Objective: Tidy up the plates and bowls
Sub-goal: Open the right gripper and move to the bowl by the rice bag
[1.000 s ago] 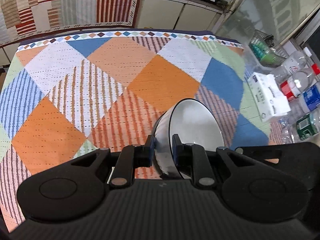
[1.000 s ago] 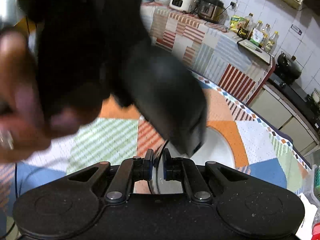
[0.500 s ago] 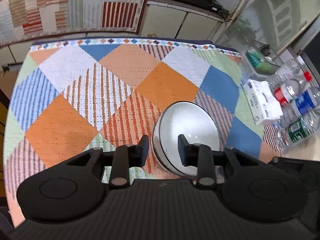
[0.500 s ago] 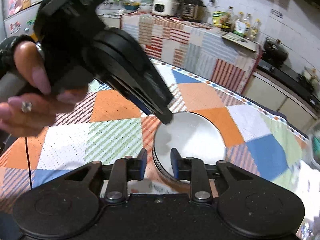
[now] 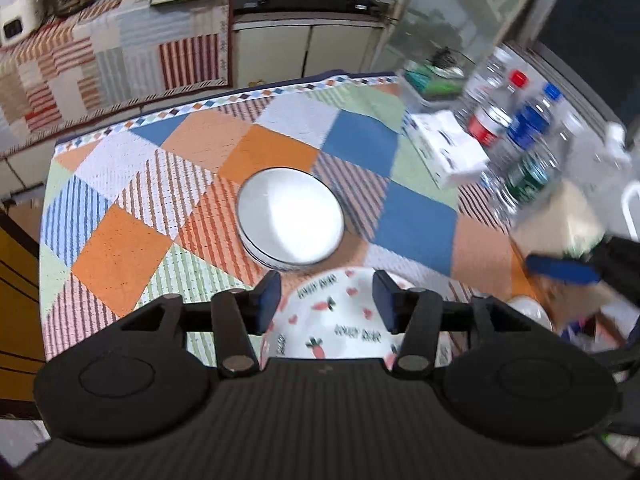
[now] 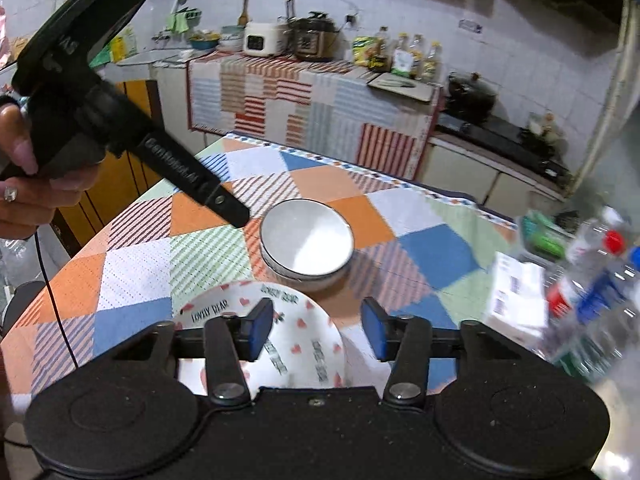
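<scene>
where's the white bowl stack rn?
White bowl stack sits mid-table on the patchwork cloth, just beyond the patterned plate, in both wrist views.

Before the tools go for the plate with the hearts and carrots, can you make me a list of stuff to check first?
1. Left tool open: ok, its jaws stand wide apart and hold nothing.
2. Right tool open: ok, also wide apart and empty.
3. White bowl set down: ok, it rests upright on the tablecloth, with no tool touching it.
4. Patterned plate within view: ok, it lies just in front of both tools, near the table's edge.
5. Plate free of other dishes: cannot tell, the tool bodies hide its near part.
6. Bottles clear of the path: ok, they stand off to the right side.
</scene>
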Tool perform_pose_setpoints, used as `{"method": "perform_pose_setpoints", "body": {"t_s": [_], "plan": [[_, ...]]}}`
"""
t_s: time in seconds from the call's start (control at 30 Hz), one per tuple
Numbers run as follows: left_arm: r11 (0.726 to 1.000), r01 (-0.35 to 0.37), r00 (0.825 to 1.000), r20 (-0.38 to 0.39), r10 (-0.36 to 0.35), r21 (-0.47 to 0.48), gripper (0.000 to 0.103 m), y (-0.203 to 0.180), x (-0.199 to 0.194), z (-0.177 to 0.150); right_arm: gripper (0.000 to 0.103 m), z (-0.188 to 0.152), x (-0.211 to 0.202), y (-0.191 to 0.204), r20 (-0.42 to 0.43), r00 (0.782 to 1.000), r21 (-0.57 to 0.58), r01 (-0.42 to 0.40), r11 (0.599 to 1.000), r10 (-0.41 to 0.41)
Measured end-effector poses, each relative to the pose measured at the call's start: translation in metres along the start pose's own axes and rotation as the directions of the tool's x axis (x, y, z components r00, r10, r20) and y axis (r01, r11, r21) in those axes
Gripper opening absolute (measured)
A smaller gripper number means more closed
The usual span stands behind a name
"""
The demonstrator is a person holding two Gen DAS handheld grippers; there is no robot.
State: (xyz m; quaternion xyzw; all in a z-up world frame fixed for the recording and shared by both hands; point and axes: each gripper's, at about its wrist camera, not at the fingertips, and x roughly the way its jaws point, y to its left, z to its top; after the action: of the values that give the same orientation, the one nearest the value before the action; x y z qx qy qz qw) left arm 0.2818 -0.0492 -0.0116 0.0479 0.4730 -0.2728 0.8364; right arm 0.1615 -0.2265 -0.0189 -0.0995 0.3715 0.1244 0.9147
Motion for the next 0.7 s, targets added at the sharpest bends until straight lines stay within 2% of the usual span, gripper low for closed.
{"method": "perform_pose_setpoints", "body": {"t_s": [0.1, 0.17, 0.23, 0.33, 0.4, 0.5, 0.6, 0.7], "plan": [[0.999, 0.008, 0.999, -0.033, -0.007, 0.04, 0.059, -0.021, -0.01, -0.007, 0.063, -0.013, -0.026, -0.002, 0.018, 0.999, 0.012, 0.035, 0.999, -0.036], [0.997, 0.005, 0.999, -0.045, -0.002, 0.074, 0.064, -0.037, -0.015, -0.012, 0.071, -0.02, -0.036, -0.001, 0.018, 0.998, -0.028, 0.067, 0.997, -0.067], [0.995, -0.001, 0.999, -0.044, 0.005, 0.104, 0.077, -0.052, -0.019, -0.017, 0.071, -0.025, -0.042, -0.001, 0.004, 0.993, -0.071, 0.117, 0.991, -0.117], [0.988, 0.016, 0.999, -0.051, -0.009, 0.151, 0.086, -0.074, -0.023, -0.027, 0.073, -0.034, -0.05, -0.004, -0.012, 0.987, -0.077, 0.158, 0.984, -0.16], [0.984, 0.025, 0.998, -0.055, -0.016, 0.176, 0.087, -0.087, -0.022, -0.035, 0.074, -0.045, -0.056, -0.006, -0.017, 0.986, -0.056, 0.165, 0.985, -0.167], [0.987, 0.021, 0.999, -0.029, -0.017, 0.161, 0.088, -0.101, -0.018, -0.046, 0.077, -0.071, -0.058, -0.01, -0.007, 0.987, -0.047, 0.16, 0.986, -0.161], [0.987, 0.031, 0.999, -0.049, -0.024, 0.159, 0.088, -0.112, -0.004, -0.054, 0.094, -0.099, -0.048, -0.01, -0.004, 0.988, -0.106, 0.152, 0.983, -0.153], [0.988, 0.06, 0.997, -0.066, -0.051, 0.142, 0.088, -0.121, 0.009, -0.064, 0.095, -0.122, -0.036, -0.015, -0.039, 0.987, -0.083, 0.154, 0.985, -0.158]]}}
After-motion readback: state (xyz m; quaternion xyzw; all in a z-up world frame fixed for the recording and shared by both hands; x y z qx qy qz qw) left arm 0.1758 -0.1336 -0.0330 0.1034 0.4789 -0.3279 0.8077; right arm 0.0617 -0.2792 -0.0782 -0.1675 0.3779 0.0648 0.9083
